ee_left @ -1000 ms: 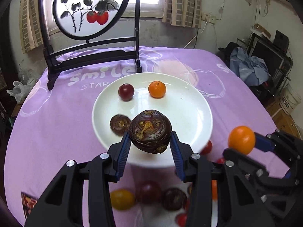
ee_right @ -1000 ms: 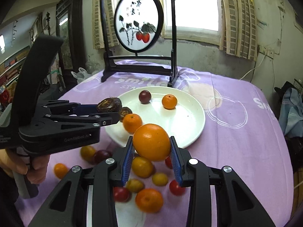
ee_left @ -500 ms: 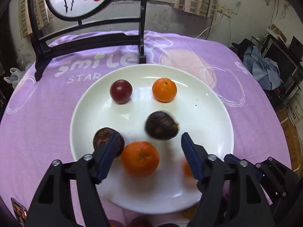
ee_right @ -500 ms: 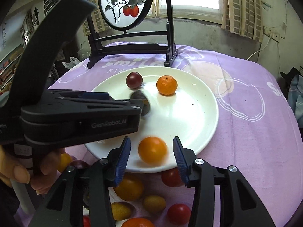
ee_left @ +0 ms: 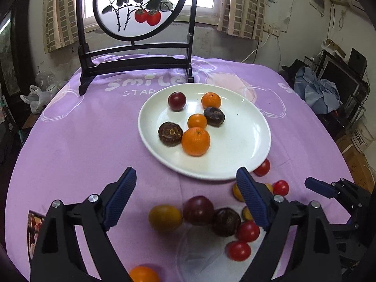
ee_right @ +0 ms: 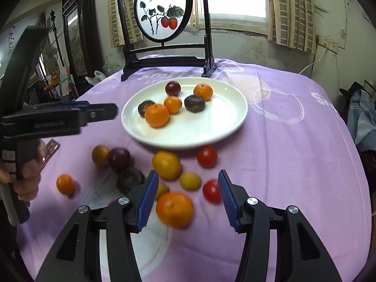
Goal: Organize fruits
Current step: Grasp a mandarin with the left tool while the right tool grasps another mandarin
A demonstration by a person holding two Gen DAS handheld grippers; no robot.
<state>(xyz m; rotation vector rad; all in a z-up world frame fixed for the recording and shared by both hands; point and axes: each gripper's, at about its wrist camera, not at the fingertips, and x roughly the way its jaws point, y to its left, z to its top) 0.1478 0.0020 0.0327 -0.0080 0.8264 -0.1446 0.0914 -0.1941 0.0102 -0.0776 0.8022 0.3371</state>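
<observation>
I see the white plate (ee_left: 246,145) on the purple tablecloth (ee_left: 77,141), in front of the black-framed round screen (ee_left: 138,7) painted with persimmons; six fruits sit on it, all toward its left half; a dark red plum (ee_left: 176,101) at about eleven o'clock on the plate, a small orange (ee_left: 211,100) at about twelve, a dark wrinkled fruit (ee_left: 214,116) just below that orange, a second small orange (ee_left: 197,121) touching it on the left, another dark wrinkled fruit (ee_left: 170,133) at about nine o'clock, and the largest orange (ee_left: 195,141) beside it near the plate's middle.

My left gripper (ee_left: 185,202) has its jaws opening and wide apart, gripping nothing; between and under its blue pads lies the loose fruit on the cloth, a yellow one (ee_left: 165,218), a dark red one (ee_left: 198,210) and a dark wrinkled one (ee_left: 226,221) in a row, with red cherry tomatoes (ee_left: 239,251) toward four o'clock.

My right gripper (ee_right: 186,198) is also opening, narrower than the left; an orange (ee_right: 174,209), blurred, lies between its pads, neither pad touching it; more loose fruit sits from ten to one o'clock of it, short of the plate's near rim.
</observation>
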